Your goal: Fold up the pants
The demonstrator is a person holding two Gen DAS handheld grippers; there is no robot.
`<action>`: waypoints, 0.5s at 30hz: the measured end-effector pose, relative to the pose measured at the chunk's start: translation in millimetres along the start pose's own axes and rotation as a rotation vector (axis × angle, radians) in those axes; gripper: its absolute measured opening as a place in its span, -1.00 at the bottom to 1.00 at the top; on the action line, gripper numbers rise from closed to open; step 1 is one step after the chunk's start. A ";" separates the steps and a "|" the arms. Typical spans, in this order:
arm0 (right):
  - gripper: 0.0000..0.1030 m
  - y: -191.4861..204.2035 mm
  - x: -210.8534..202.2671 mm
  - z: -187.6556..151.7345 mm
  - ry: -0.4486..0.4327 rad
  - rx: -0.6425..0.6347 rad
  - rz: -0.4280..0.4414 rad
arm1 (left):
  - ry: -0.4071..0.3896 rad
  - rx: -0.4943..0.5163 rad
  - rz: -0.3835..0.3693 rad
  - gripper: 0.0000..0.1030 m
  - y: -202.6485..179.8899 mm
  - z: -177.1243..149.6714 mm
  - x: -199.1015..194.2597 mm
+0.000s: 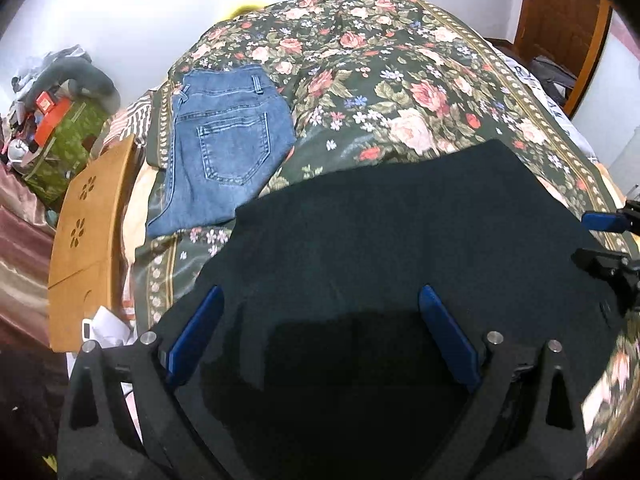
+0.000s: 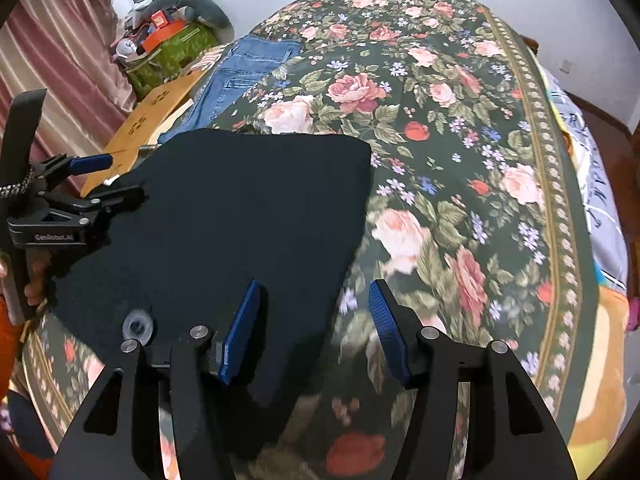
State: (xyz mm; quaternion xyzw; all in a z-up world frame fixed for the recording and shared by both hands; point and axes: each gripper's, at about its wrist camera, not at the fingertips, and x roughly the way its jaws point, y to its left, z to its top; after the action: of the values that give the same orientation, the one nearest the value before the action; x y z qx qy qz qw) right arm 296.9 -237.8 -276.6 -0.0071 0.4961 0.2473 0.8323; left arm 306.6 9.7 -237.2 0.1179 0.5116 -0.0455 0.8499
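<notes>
Dark navy pants (image 1: 400,224) lie folded flat on the floral bedspread (image 1: 380,80); they also show in the right wrist view (image 2: 240,208). My left gripper (image 1: 320,300) is open and empty, hovering over the near edge of the pants; it shows from the side in the right wrist view (image 2: 116,178). My right gripper (image 2: 314,292) is open and empty, straddling the pants' right edge; its fingers show at the right in the left wrist view (image 1: 592,240). A clear button (image 2: 137,326) shows on the pants.
Folded blue jeans (image 1: 224,148) lie at the bed's far left, and in the right wrist view (image 2: 244,76). A wooden board (image 1: 92,232) leans beside the bed. A cluttered green box (image 1: 64,136) stands by the curtain. A wooden door (image 1: 560,12) is far right.
</notes>
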 end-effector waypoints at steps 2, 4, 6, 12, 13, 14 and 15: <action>0.02 2.3 -4.3 -4.7 -0.005 -0.006 -0.015 | -0.015 0.003 0.012 0.94 0.4 -7.6 -6.4; 0.02 4.9 -9.4 -9.8 -0.010 -0.009 -0.030 | -0.030 0.004 0.016 0.94 0.8 -14.4 -12.8; 0.02 7.0 -15.7 -14.0 -0.014 -0.015 -0.044 | -0.043 -0.007 0.013 0.94 2.0 -20.4 -20.0; 0.03 21.3 -40.2 -15.3 -0.056 -0.058 -0.102 | -0.100 -0.041 0.022 0.93 8.2 -34.1 -48.8; 0.03 25.2 -45.9 -14.0 -0.072 -0.062 -0.099 | -0.118 -0.053 0.034 0.93 11.6 -35.9 -56.2; 0.03 28.9 -51.3 -11.7 -0.088 -0.067 -0.095 | -0.136 -0.066 0.041 0.93 15.9 -38.0 -63.3; 0.03 33.1 -56.2 -9.8 -0.105 -0.072 -0.094 | -0.157 -0.087 0.045 0.93 22.3 -40.5 -72.5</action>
State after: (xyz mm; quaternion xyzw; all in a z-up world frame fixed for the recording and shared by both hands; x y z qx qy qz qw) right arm 253.3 -234.0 -227.3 -0.0476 0.4417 0.2259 0.8669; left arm 242.0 38.1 -188.2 0.0885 0.4420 -0.0131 0.8925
